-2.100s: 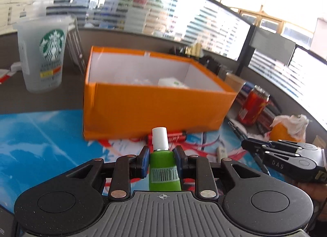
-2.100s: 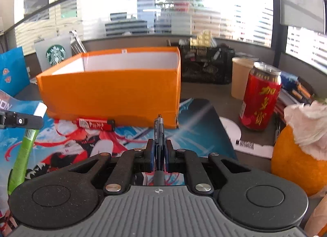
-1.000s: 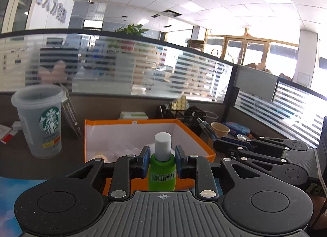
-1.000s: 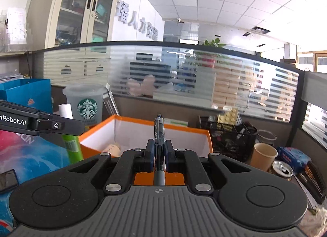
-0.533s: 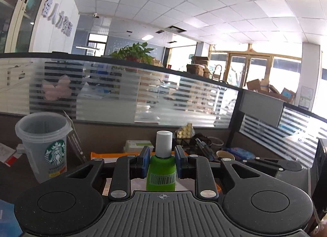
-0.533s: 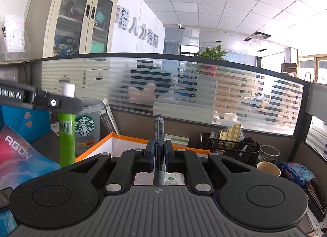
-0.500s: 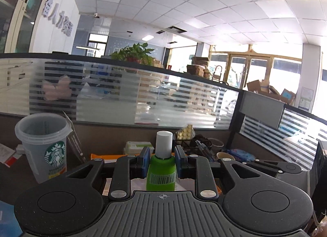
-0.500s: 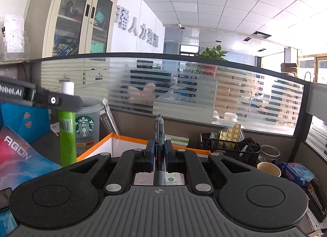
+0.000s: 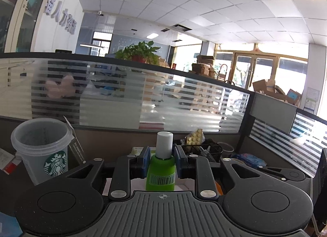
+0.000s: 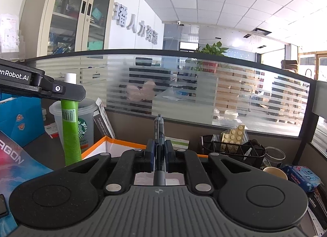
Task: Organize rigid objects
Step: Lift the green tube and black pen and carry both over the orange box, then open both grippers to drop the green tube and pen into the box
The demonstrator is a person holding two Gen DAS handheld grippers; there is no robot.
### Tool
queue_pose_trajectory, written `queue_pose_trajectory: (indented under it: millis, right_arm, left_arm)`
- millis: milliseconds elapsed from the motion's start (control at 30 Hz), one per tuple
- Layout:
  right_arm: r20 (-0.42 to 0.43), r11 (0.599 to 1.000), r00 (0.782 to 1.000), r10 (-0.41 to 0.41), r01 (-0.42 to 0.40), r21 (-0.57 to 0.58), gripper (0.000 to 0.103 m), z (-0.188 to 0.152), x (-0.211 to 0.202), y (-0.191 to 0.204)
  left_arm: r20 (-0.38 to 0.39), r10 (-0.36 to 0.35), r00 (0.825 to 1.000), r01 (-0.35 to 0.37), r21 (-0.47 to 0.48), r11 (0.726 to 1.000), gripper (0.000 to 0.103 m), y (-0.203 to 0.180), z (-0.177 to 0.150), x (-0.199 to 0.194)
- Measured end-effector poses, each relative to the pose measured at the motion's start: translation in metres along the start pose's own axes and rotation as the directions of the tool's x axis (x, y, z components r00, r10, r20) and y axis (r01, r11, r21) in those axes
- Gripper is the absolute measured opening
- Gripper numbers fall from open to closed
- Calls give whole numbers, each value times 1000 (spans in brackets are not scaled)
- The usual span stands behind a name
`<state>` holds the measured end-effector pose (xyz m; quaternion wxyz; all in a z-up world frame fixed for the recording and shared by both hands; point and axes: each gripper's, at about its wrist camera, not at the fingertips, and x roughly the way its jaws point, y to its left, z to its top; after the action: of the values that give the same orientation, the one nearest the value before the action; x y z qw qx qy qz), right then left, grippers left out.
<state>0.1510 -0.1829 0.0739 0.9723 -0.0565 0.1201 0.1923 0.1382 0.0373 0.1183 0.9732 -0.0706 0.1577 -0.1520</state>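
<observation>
Above the orange box (image 10: 114, 143) you carry both items high, so each clears its rim before a drop. Your left gripper (image 9: 161, 162) pinches the green bottle (image 9: 161, 172) just under its white cap, leaving the body hanging upright. Your right gripper (image 10: 159, 155) is pressed tight on the slim pen (image 10: 159, 134), pointing forward along the fingers. Judging by this, the box's white interior is the target, beside the Starbucks cup (image 9: 41, 151) on the counter.
</observation>
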Motion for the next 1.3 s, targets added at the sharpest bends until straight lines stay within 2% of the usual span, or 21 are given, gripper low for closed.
queue_pose_trajectory:
  millis: [533,733,933,1067,1300]
  right_arm:
    - [-126,1000,992,11,-7,29,9,-28,59,-14]
    - [-242,998,970,31,-17,59,9,-42,88,-25]
    - [-314,996,949,36,-7,93,10,-55,106,-33]
    - [-333,995,943,30,3,100,11,-60,110,-34]
    - [-309,994,951,21,12,105,13,-54,99,-34]
  left_arm:
    - [-105,32,994,-34,-13,999,21,20,-17,46]
    - [-190,7,982,-10,-11,1000,21,19,-37,68]
    - [-244,-7,970,4,-12,1000,21,18,-53,78]
    - [-270,-9,963,6,-10,1000,21,18,-59,78]
    - [-274,-10,962,8,-9,1000,21,16,-61,66]
